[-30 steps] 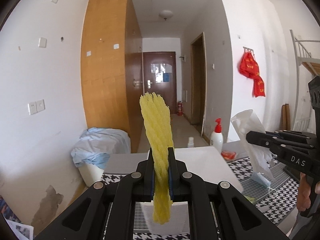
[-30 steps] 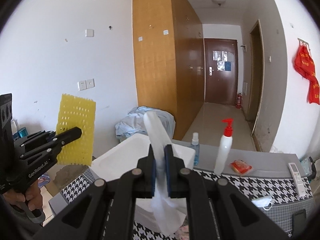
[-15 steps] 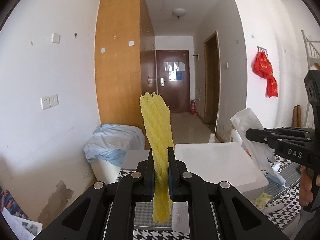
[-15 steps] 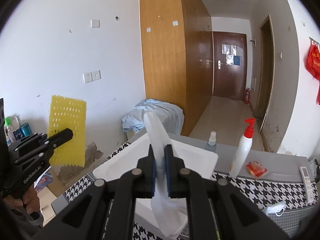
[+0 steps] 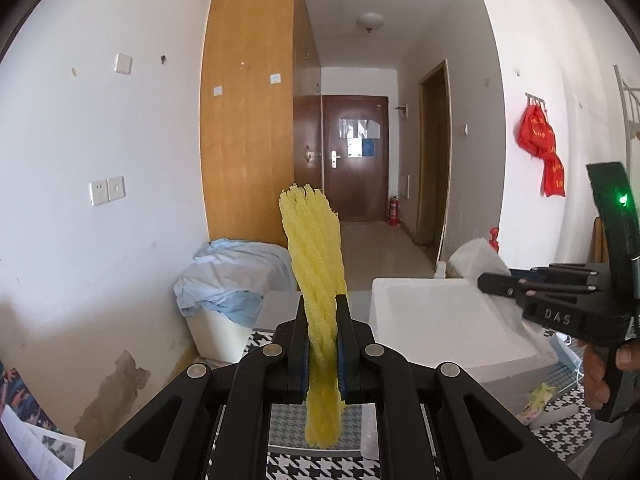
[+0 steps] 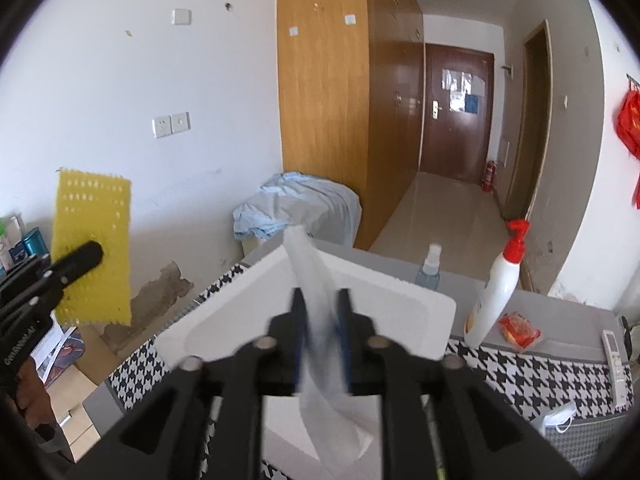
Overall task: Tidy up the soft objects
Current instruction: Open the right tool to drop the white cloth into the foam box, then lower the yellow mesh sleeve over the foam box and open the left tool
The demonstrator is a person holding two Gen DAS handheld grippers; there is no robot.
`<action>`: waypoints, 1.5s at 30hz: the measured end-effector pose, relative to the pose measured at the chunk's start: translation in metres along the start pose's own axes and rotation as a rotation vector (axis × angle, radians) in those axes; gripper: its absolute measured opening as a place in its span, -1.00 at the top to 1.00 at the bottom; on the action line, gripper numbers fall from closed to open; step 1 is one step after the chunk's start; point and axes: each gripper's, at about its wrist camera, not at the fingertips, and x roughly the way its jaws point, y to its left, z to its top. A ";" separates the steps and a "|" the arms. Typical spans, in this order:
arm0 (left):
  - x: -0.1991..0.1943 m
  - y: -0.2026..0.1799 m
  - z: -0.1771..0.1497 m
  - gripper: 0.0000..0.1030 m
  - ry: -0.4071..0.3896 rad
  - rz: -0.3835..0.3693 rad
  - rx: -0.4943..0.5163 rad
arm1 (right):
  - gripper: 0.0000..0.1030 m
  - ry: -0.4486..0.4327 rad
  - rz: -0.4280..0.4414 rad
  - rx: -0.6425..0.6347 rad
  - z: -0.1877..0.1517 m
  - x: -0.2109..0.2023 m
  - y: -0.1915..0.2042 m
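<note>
While the left gripper (image 5: 323,344) is clamped tight on the yellow mesh (image 5: 316,276), that sheet stands upright between its pads, rising to 12 o'clock above the fingertips and hanging a little below them. Seen from the right wrist, the same mesh shows flat as a yellow rectangle at 9 o'clock, with the left gripper's black nose across its lower part.

Over the foam box (image 6: 400,300), the right gripper (image 6: 322,336) has its jaws opening, and the white sheet (image 6: 316,304) is between them, blurred, one end pointing to 12 o'clock and the rest drooping toward 6 o'clock; I cannot tell whether the pads are touching it.

That box sits on a houndstooth table (image 6: 520,376). At 2 o'clock from the box stand a small spray bottle (image 6: 429,266) and a white pump bottle (image 6: 498,286), with a red packet (image 6: 519,326) just beside the latter. Beyond the box's far corner, toward 11 o'clock, lies a blue cloth (image 6: 296,204).
</note>
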 end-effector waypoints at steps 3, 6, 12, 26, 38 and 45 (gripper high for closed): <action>0.002 0.002 -0.001 0.80 0.003 -0.003 -0.007 | -0.26 -0.006 0.010 -0.005 -0.003 0.001 0.001; 0.005 0.003 -0.001 0.80 0.008 -0.004 -0.017 | -0.41 -0.002 0.006 -0.017 -0.004 0.002 0.002; 0.006 0.004 0.002 0.80 0.005 -0.013 -0.020 | -0.52 0.001 0.016 -0.025 -0.011 -0.005 0.003; 0.011 -0.021 0.023 0.80 -0.019 -0.120 0.006 | -0.86 -0.073 -0.058 0.060 -0.021 -0.041 -0.023; 0.023 -0.044 0.024 0.79 0.009 -0.186 0.044 | -0.92 -0.102 -0.118 0.100 -0.030 -0.059 -0.040; 0.031 -0.063 0.023 0.79 0.014 -0.196 0.079 | -0.92 -0.121 -0.153 0.121 -0.038 -0.072 -0.052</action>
